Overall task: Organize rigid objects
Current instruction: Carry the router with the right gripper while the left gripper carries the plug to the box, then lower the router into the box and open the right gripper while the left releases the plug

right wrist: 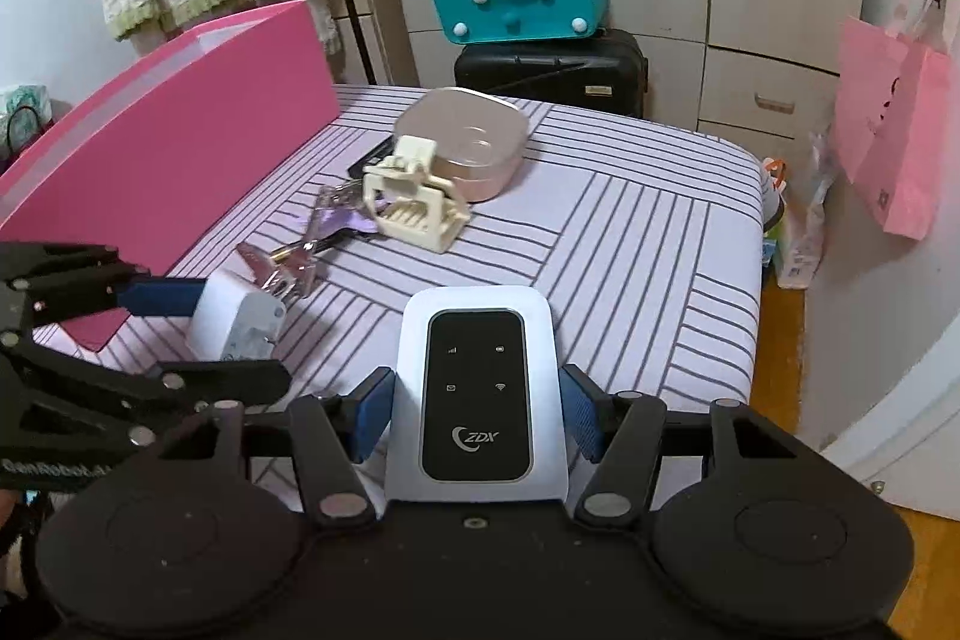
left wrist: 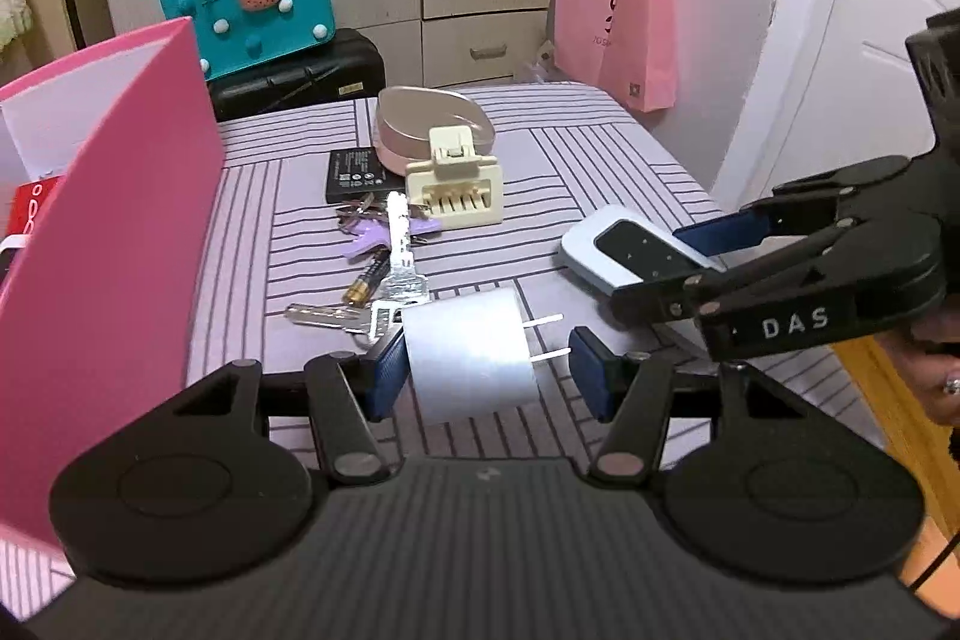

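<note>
The white plug adapter (left wrist: 471,355) is a smooth rounded block with two thin metal prongs on one flat end, lying sideways between the left gripper (left wrist: 486,370) fingers, prongs pointing at the right-hand finger. The left pad touches its body; the prong tips sit just short of the other pad, so whether it is firmly clamped I cannot tell. It hangs just above the striped table (left wrist: 600,160), near the pink box (left wrist: 120,232).

The right gripper (right wrist: 477,412) has its blue pads (right wrist: 372,412) on both long edges of a white pocket router (right wrist: 477,388), a rounded slab with a glossy black panel bearing small icons and a ZDX logo, holding it farther from the pink box than the adapter.

Beyond the adapter lie keys (left wrist: 336,316), a small battery (left wrist: 369,283), a cream clip (left wrist: 456,181), a black battery pack (left wrist: 354,172) and a rose-gold case (left wrist: 435,124).
</note>
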